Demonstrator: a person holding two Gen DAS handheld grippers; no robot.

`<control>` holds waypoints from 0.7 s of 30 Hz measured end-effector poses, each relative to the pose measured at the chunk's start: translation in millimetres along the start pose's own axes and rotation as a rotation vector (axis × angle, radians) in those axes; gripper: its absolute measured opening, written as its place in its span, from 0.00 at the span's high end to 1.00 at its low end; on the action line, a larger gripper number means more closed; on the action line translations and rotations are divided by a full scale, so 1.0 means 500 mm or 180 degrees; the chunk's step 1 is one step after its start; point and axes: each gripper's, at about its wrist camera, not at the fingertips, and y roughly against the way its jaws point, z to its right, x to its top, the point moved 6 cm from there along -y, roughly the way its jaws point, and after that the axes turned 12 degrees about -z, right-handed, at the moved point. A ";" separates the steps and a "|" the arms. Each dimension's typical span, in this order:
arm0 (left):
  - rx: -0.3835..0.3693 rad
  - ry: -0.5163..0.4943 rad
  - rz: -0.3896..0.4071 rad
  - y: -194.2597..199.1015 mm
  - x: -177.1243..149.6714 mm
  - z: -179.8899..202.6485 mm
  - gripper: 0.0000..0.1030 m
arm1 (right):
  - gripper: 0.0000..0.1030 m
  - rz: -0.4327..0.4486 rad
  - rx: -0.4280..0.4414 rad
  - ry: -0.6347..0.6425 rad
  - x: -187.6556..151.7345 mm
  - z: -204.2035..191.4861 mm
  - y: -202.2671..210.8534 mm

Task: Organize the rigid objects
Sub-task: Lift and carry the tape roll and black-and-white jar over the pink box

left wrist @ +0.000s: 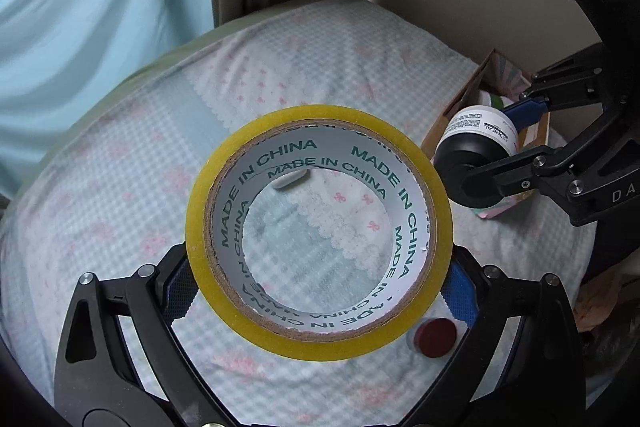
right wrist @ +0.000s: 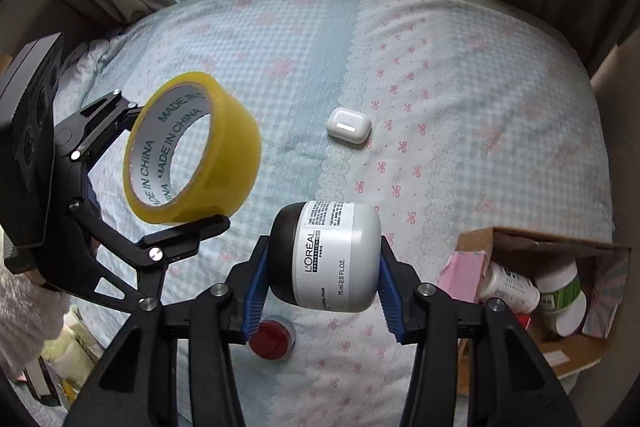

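Clamped sideways in the right gripper [right wrist: 324, 263], the L'Oréal jar [right wrist: 326, 257] hangs just left of the cardboard box [right wrist: 560, 247]; the left gripper [left wrist: 320, 275], farther left, grips the yellow tape roll [left wrist: 320, 235].

Soft, even, cool daylight, faint shadows on the pale blue checked bedspread with pink bows [right wrist: 440, 75], mild sheen on the yellow translucent tape roll [left wrist: 320, 239], strong fisheye bending with dark vignetted corners, slightly blurred edges.
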 end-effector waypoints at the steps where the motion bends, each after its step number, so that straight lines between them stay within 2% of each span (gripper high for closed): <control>1: 0.0016 0.0015 0.0018 0.022 0.009 0.007 0.06 | 0.56 0.0039 0.0021 -0.0068 -0.010 0.000 0.019; 6: 0.0068 0.0092 0.0046 0.115 0.032 0.071 0.06 | 0.56 0.0195 0.0006 -0.0325 -0.073 0.035 0.120; 12: 0.0038 0.0192 0.0125 0.173 0.069 0.172 0.06 | 0.56 0.0327 -0.0009 -0.0602 -0.165 0.139 0.210; 17: 0.0066 0.0369 0.0137 0.187 0.100 0.274 0.06 | 0.56 0.0389 -0.0031 -0.0724 -0.232 0.263 0.258; 21: 0.0023 0.0500 0.0083 0.168 0.130 0.360 0.06 | 0.56 0.0392 -0.0098 -0.0757 -0.271 0.371 0.284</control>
